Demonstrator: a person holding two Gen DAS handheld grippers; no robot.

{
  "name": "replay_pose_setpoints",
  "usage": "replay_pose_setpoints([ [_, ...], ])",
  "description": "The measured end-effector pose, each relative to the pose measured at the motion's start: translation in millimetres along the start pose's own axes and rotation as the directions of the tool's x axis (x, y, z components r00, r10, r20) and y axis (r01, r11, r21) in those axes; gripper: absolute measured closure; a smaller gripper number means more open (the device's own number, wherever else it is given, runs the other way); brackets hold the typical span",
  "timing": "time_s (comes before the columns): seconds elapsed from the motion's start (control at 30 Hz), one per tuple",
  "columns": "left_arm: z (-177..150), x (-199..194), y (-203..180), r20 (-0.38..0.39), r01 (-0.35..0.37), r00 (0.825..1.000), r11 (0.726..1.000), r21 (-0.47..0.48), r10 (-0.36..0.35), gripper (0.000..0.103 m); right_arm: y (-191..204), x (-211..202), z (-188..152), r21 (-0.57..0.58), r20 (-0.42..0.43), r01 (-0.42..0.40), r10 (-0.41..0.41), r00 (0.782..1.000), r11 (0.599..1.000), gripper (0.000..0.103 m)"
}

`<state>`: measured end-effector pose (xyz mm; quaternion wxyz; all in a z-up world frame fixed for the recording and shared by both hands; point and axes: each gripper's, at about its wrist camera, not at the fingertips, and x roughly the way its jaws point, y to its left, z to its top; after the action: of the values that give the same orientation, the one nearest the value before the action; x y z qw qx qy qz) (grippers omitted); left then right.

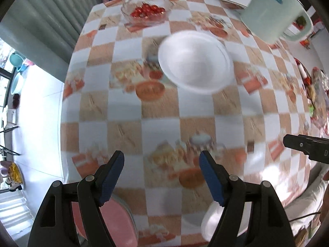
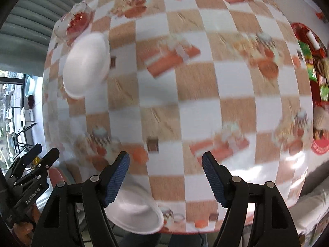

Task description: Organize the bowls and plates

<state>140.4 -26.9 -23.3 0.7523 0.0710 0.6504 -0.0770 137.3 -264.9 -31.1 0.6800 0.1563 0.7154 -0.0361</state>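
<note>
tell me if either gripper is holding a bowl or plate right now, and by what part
Nothing is held. The left gripper and the right gripper both stand open over the tablecloth, with nothing between their pads.

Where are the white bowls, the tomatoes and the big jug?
white bowls [image 1: 195, 63]: left wrist view, inside of the top bowl.
tomatoes [image 1: 148, 10]: left wrist view, the red pile.
jug [image 1: 267, 10]: left wrist view, its side.
</note>
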Motion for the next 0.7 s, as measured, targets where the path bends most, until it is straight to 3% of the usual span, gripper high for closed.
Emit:
replay_pose_setpoints([
  [0.43, 80.7, 35.3, 18.1, 0.033, -0.041, 0.998, 0.995, -0.095, 0.044, 0.024, 58.0, 36.8, 78.8, -0.056, 0.0, -0.009, 0.009, 1.0, 0.998, 0.029],
  [0.7, 112.0, 58.8, 13.3, 0.056, -0.11, 0.992, 0.993, -0.049, 0.112, 0.024, 76.6, 58.4, 110.9, -0.055, 0.012, -0.01, 0.011, 1.0, 0.998, 0.029],
])
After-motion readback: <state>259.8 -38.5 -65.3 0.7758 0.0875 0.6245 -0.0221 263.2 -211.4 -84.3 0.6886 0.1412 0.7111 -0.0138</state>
